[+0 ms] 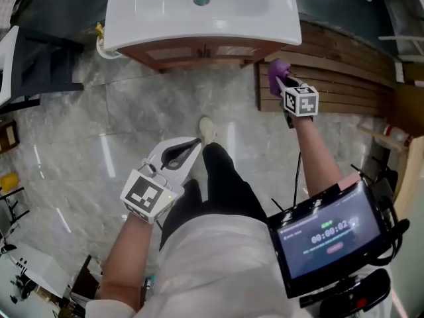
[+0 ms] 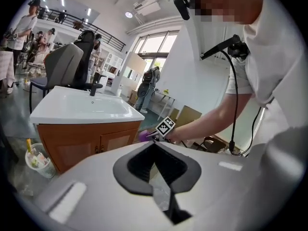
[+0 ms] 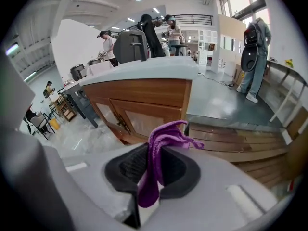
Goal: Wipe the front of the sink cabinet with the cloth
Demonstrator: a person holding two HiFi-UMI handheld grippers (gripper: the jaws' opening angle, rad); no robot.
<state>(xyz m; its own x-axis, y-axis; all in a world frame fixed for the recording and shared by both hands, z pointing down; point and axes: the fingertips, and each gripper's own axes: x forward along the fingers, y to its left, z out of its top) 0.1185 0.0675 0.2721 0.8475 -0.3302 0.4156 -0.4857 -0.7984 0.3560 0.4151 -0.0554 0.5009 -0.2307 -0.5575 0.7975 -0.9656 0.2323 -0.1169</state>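
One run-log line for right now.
right gripper: shut on purple cloth, short of cabinet front | left gripper: shut, empty | wipe: not begun

Open lab hall, mezzanine railing [image 3: 192, 18], office chair [image 2: 65, 64]

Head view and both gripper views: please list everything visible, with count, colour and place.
sink basin: one, white, atop the cabinet
sink cabinet: one, brown wood, two doors, ahead of the person
cloth: one, purple, clamped in the right gripper
slatted platform: one, brown wood, on the floor right of the cabinet
bucket: one, white, on the floor at the cabinet's left
floor: grey marble tiles
screen: one, black, by the person's right arm
left gripper: white, jaws together, empty
right gripper: white, shut on the cloth
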